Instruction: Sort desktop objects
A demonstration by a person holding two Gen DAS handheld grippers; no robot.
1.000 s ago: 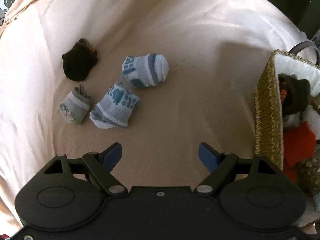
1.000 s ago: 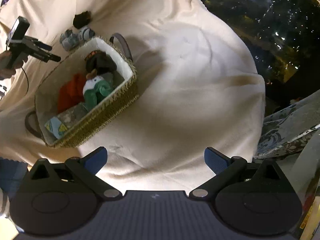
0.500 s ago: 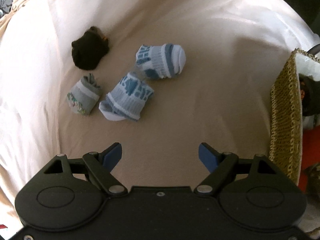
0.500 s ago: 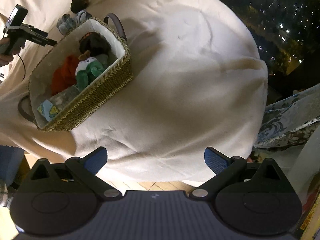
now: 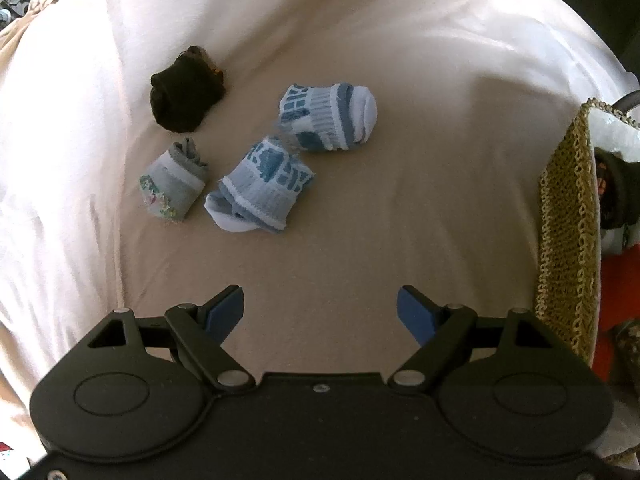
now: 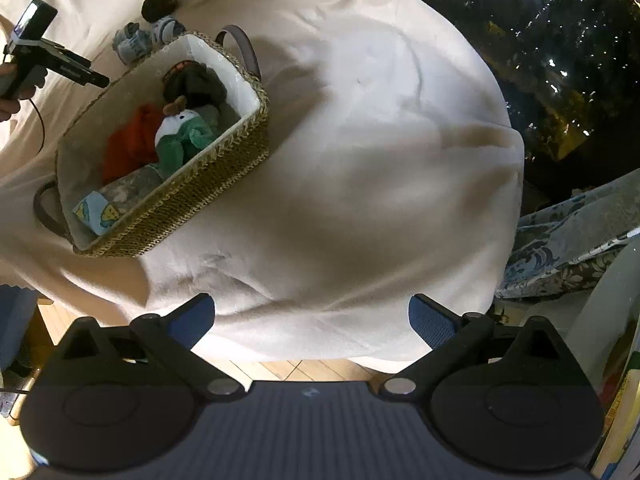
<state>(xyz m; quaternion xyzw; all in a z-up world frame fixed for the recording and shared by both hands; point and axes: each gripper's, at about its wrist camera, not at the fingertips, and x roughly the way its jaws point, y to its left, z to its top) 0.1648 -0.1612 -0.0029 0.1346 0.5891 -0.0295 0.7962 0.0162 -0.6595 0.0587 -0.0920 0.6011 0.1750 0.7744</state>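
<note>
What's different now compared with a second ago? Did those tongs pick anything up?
Nothing was picked up. The left tongs swung left, away from the basket, toward the sock bundles; the nearest blue-and-white one now lies closer to centre. The right tongs pulled back past the table edge. Both stayed open and empty; the socks haven't moved.

The left gripper (image 5: pixel 320 314) has a matte black body with two round raised discs, black linkage arms, silver pivot screws and blue fingers (image 5: pixel 226 312). A small silver screw sits at the middle of its top edge. The right gripper (image 6: pixel 311 322) looks alike, though its centre panel is ribbed and greyish, with textured blue fingers (image 6: pixel 430 326). Seen from the right wrist, the left hand (image 6: pixel 12 92) shows bare skin, with a thin black cable below it.
</note>
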